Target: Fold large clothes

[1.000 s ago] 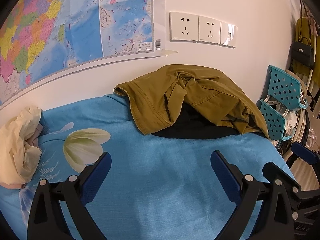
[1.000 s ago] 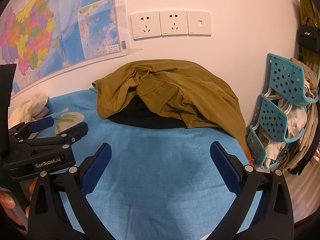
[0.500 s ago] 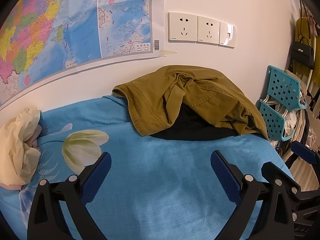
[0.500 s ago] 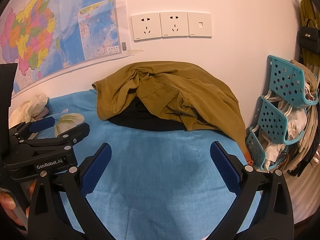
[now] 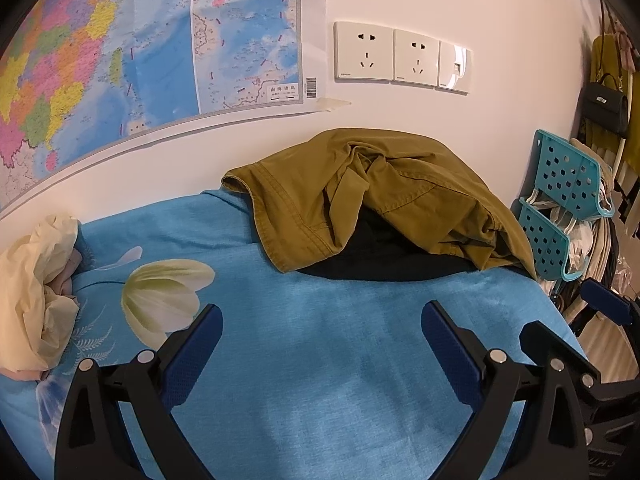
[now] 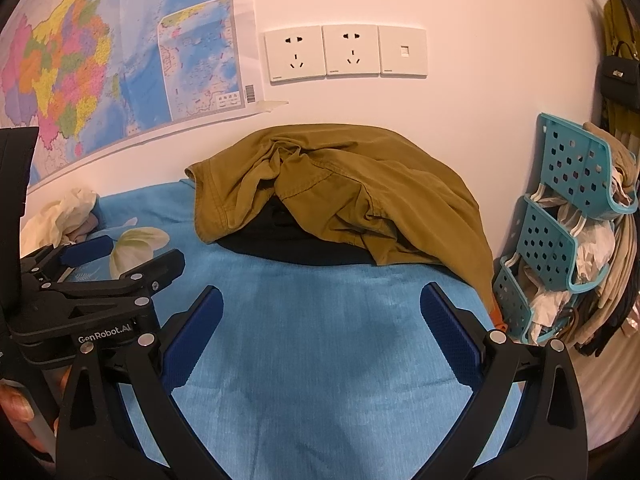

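Both grippers hang open over the bed, and the clothes are not touched yet.

Your left gripper (image 5: 320, 344) and your right gripper (image 6: 320, 324) both have their blue jaws spread wide, with nothing between them. The crumpled olive-brown cloth garment (image 5: 372, 200) lies straight ahead of both, at the far end of the bright blue bed cover (image 5: 320, 380), bunched up against the white wall (image 5: 440, 128). It stretches side to side along the wall, and a black garment (image 5: 384, 252) peeks out from under it. I think your right gripper sits a bit nearer its right end, and your left gripper nearer the loose stitched hem on the left. It looks soft, thick and full of folds, so it will likely need spreading flat first.
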A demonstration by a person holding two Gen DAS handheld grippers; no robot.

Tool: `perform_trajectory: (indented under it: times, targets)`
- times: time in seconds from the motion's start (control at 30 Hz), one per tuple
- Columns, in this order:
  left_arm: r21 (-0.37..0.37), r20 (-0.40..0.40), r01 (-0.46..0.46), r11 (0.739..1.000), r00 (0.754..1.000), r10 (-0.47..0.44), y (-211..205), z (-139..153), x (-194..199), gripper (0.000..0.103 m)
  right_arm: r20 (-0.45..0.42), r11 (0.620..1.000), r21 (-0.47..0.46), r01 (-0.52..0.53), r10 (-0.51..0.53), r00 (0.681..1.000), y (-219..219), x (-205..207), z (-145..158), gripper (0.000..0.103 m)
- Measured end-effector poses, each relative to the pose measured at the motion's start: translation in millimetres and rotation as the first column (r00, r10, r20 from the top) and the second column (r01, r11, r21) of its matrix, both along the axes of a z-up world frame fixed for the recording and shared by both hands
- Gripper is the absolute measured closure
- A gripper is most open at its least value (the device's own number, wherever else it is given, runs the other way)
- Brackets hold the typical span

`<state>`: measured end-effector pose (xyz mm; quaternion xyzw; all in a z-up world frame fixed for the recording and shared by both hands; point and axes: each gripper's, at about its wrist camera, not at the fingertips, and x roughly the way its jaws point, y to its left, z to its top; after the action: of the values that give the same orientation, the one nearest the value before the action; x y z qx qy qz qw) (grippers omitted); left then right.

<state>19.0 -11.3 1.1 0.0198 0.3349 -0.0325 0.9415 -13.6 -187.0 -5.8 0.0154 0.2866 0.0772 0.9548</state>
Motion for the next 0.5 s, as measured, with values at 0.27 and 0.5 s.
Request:
perform_trajectory:
  times: [0.27,0.5]
  targets:
    - [-0.005,-0.003,0.000,1.000,1.000,0.000,0,-1,4,0.007,0.002,1.000,-0.014,-0.011,0.011,1.000,3,5,0,0.006]
    - [0.003,-0.019,-0.005,1.000,1.000,0.005,1,-3,15,0.007,0.011,0.999,-0.047,-0.026,0.027,1.000,7,17,4,0.006]
